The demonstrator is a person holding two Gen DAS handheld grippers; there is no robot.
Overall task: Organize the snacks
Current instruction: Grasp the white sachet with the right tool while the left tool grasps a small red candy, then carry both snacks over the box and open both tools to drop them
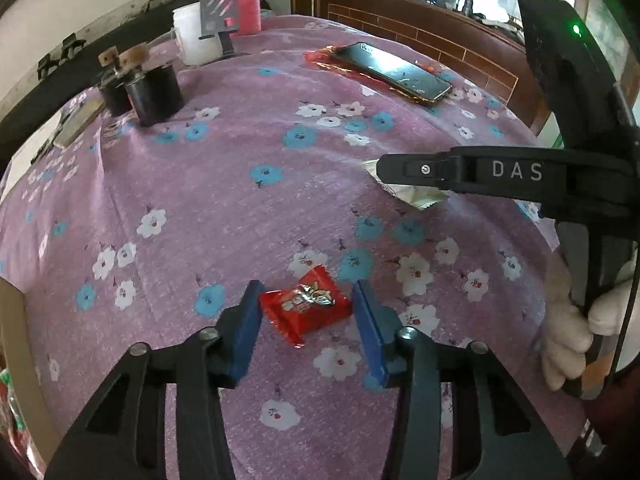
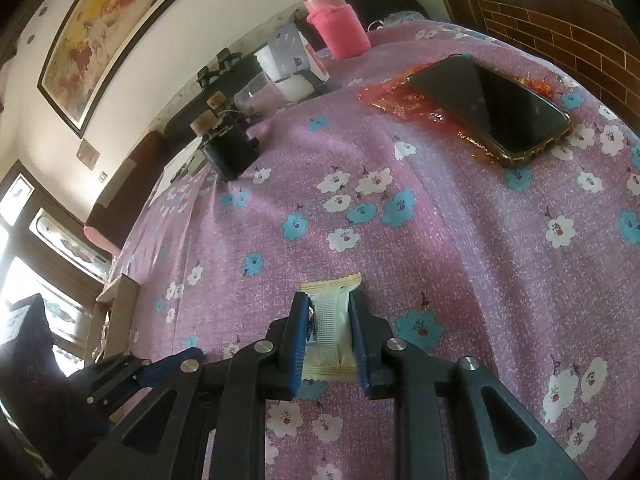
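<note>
My right gripper clamped the white snack packet, nearer me than the phone. Left jaws flanked the red candy on the bench, not visibly gripping. Nothing looked sorted yet.

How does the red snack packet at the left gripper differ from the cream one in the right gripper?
The red snack packet is glossy and lies skewed between the left gripper's blue pads, which touch it at most at its edges. The cream snack packet is pale and matte with a dotted white strip, lined up along the right gripper's fingers and pinched between them. Both are small sealed packets on the floral cloth.
</note>
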